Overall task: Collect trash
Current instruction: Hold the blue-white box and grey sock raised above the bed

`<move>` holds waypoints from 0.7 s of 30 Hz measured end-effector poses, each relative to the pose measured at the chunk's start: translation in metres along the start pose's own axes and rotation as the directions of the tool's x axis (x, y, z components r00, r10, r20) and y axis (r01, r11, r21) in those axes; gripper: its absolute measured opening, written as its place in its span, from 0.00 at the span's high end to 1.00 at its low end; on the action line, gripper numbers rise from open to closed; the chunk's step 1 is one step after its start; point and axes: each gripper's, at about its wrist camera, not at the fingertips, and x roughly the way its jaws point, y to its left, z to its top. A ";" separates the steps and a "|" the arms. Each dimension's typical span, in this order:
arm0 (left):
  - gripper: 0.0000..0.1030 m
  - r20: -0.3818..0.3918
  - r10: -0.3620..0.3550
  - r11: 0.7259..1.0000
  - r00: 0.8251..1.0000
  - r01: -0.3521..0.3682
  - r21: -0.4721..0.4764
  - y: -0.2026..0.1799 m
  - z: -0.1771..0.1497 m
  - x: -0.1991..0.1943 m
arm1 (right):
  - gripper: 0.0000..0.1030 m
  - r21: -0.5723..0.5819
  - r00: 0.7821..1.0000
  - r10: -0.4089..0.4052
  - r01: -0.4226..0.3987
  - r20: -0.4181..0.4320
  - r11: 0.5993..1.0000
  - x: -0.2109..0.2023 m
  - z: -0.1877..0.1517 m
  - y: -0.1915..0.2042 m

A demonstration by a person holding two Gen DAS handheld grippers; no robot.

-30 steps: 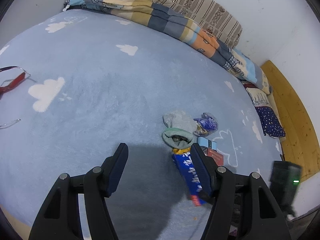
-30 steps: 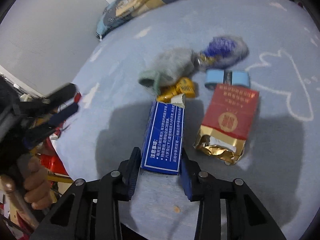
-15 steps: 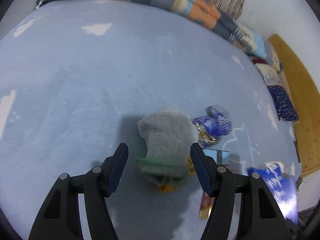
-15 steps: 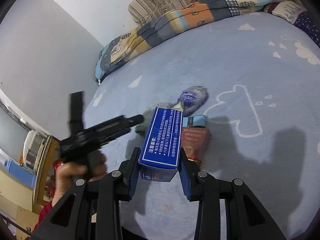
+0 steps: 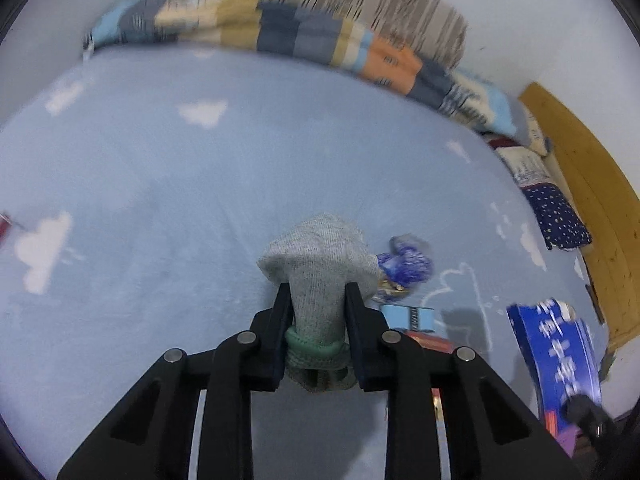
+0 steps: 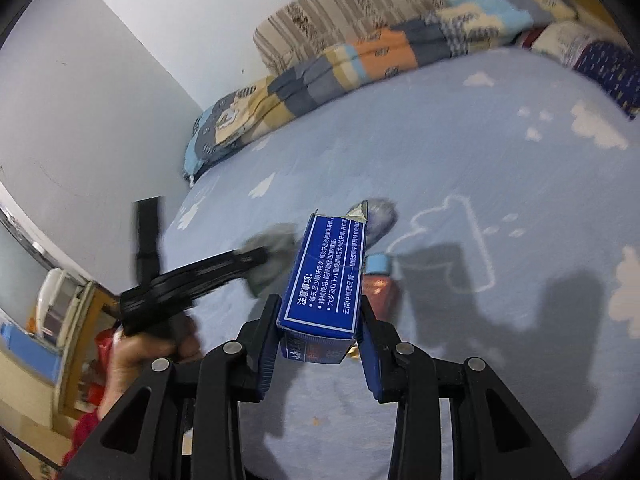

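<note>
Left gripper (image 5: 316, 300), jaws closing, pinched a grey sock (image 5: 320, 256) previously loose between spread fingers; right gripper (image 6: 318, 324) clamped a blue carton (image 6: 326, 276), lifted off the near blue bedspread (image 5: 200, 184); wrappers lay farther right.

Even, soft indoor light. Gripper shadows fall on the blue bedspread (image 6: 500, 184). Fisheye bending with dark corners. Motion blur smears the far quilt (image 5: 304, 36).
</note>
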 end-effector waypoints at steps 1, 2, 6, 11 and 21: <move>0.76 0.022 0.005 1.000 1.000 -0.006 0.017 -0.003 -0.002 -0.009 | 0.63 -0.006 1.000 -0.009 0.009 0.017 1.000 -0.006 -0.002 -0.001; 0.76 0.050 0.009 0.999 0.999 -0.011 0.040 -0.010 -0.005 -0.021 | 0.63 -0.011 0.999 -0.018 0.018 0.035 1.000 -0.014 -0.005 -0.002; 0.76 0.094 0.008 0.996 0.996 -0.016 0.086 -0.024 -0.024 -0.057 | 0.63 -0.022 0.995 -0.046 0.048 0.085 0.999 -0.037 -0.018 -0.010; 0.76 0.140 0.006 0.994 0.990 -0.022 0.110 -0.035 -0.061 -0.094 | 0.63 -0.046 0.991 -0.050 0.056 0.125 0.997 -0.053 -0.031 -0.007; 0.76 0.164 0.077 0.989 0.983 -0.096 0.111 -0.038 -0.079 -0.086 | 0.63 -0.155 0.990 -0.074 0.092 0.118 0.984 -0.041 -0.038 0.014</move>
